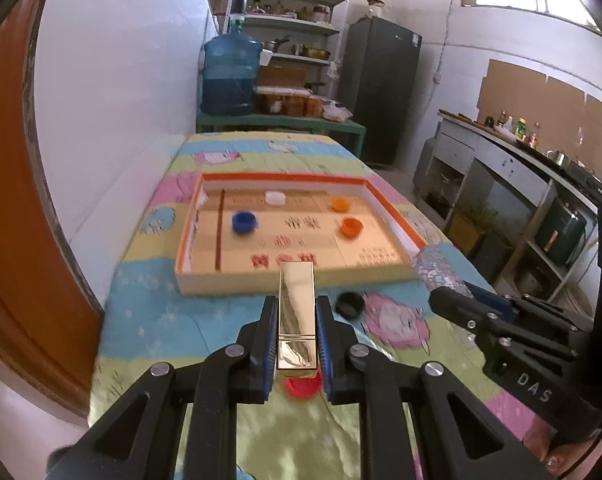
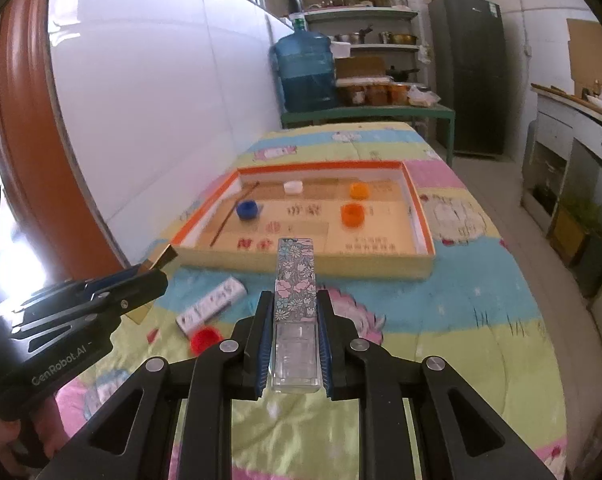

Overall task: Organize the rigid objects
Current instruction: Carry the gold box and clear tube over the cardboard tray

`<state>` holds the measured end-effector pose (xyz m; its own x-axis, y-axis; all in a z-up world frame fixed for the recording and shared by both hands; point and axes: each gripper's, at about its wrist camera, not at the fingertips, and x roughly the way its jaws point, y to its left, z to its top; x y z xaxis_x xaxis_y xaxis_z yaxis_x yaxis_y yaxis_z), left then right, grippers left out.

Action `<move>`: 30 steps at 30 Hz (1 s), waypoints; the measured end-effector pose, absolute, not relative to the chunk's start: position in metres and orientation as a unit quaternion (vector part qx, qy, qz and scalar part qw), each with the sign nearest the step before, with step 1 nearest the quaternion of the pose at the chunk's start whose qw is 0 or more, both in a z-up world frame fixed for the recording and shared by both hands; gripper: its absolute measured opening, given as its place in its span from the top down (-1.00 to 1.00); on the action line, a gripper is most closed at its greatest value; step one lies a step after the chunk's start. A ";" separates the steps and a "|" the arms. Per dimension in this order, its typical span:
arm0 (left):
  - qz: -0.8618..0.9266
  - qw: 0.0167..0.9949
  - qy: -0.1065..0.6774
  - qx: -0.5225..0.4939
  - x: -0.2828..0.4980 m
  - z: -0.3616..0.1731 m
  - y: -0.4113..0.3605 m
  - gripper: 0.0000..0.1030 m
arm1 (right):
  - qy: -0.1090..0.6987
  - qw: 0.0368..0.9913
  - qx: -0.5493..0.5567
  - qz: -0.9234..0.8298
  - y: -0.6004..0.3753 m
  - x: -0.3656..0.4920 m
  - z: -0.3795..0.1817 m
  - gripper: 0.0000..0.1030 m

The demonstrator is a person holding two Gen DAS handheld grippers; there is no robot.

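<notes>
My left gripper (image 1: pixel 296 308) is shut on a gold lipstick tube (image 1: pixel 297 312), held above the bed in front of the orange-rimmed box (image 1: pixel 397 204). My right gripper (image 2: pixel 295 304) is shut on a floral-patterned tube with a clear base (image 2: pixel 296 280), also in front of the box (image 2: pixel 419 216). The box holds a blue cap (image 1: pixel 244 222), a white cap (image 1: pixel 275 197), two orange caps (image 1: pixel 351 227) and a thin stick (image 1: pixel 220 232). A black cap (image 1: pixel 350 304) and a red cap (image 1: pixel 301 387) lie on the bed.
A white patterned tube (image 2: pixel 213 304) and the red cap (image 2: pixel 205 338) lie left of my right gripper. The bed has a colourful cartoon cover (image 2: pixel 441 320). A white wall runs on the left, a green bench with a water jug (image 1: pixel 231 76) stands behind, and a counter (image 1: pixel 521 160) stands on the right.
</notes>
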<state>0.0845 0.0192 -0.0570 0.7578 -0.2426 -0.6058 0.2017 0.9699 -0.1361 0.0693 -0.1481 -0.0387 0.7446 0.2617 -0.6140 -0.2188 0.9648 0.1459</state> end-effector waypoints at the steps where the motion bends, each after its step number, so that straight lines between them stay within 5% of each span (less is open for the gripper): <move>1: -0.118 0.937 0.327 -0.033 0.088 -0.055 0.020 0.64 | 0.332 0.934 0.031 0.130 -0.148 0.073 -0.036 0.61; 30: -0.115 0.928 0.353 -0.023 0.218 -0.028 0.027 0.64 | 0.354 0.916 0.006 0.191 -0.138 0.187 -0.006 0.61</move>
<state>0.2180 0.0269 -0.0276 0.7243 -0.2290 -0.6504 0.1969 0.9727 -0.1231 0.1869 -0.1376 -0.0056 0.6765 0.3537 -0.6460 -0.3455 0.9270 0.1458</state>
